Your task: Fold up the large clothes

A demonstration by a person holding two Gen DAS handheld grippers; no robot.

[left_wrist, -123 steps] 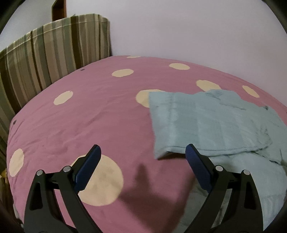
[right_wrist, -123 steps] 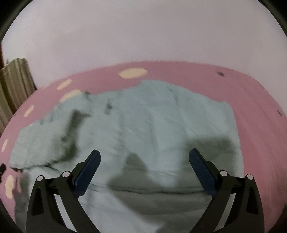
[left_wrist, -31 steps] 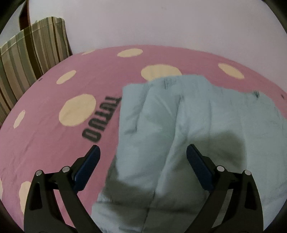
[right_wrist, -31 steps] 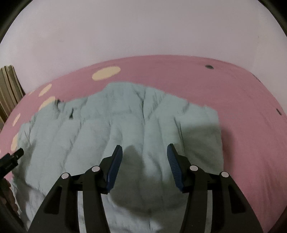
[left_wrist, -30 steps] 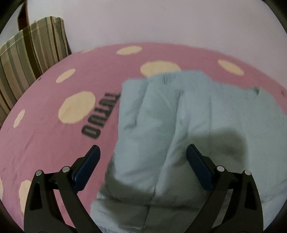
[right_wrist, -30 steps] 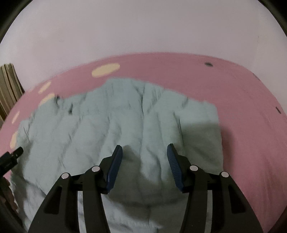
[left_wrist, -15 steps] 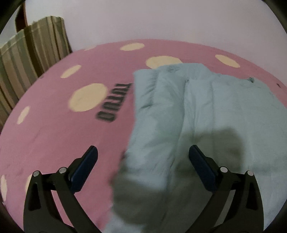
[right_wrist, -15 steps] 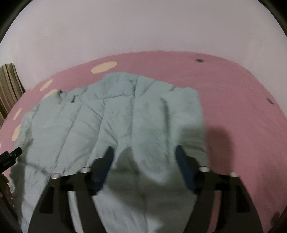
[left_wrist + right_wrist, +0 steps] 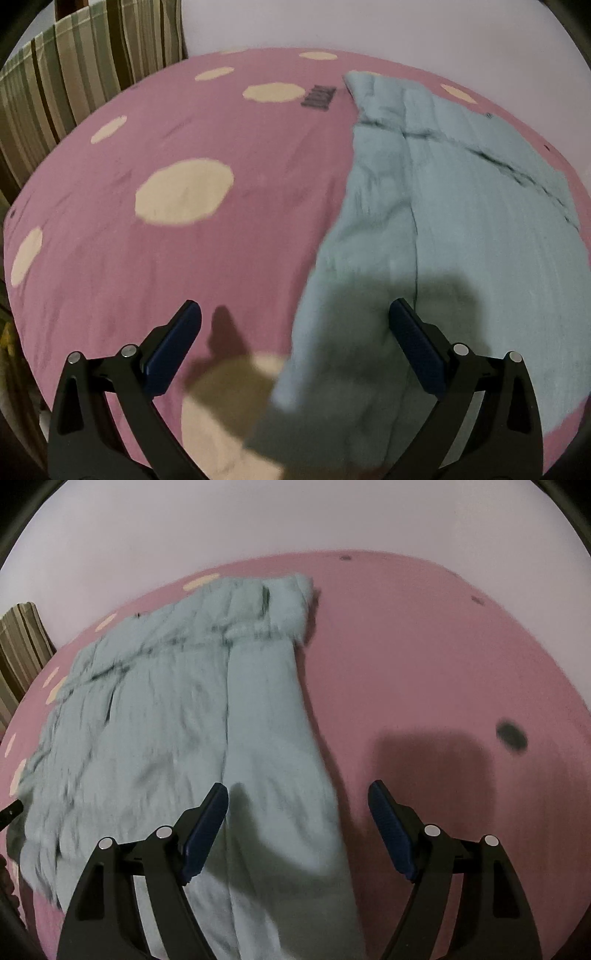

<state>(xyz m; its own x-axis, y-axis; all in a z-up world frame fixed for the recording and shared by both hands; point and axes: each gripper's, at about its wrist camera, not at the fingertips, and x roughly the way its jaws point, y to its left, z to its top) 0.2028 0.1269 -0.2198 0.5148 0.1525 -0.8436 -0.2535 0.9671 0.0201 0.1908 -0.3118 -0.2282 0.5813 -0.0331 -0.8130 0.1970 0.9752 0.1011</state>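
Pale blue-green, the garment (image 9: 461, 221) lies spread on the pink bedsheet (image 9: 221, 258) with cream dots, ahead of both grippers. The left gripper (image 9: 293, 332) is released, jaws wide, the cloth's left edge between them. The right gripper (image 9: 297, 812) is also spread, holding nothing, the cloth's right edge between its fingers. A striped curtain (image 9: 74, 74) hangs far left.

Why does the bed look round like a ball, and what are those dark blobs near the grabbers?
Both wrist views use a fisheye lens, so the flat pink sheet bulges. In the left wrist view, the left gripper casts a shadow on the blue garment; in the right wrist view, the right gripper shadows sheet and cloth. Edges look smeared.
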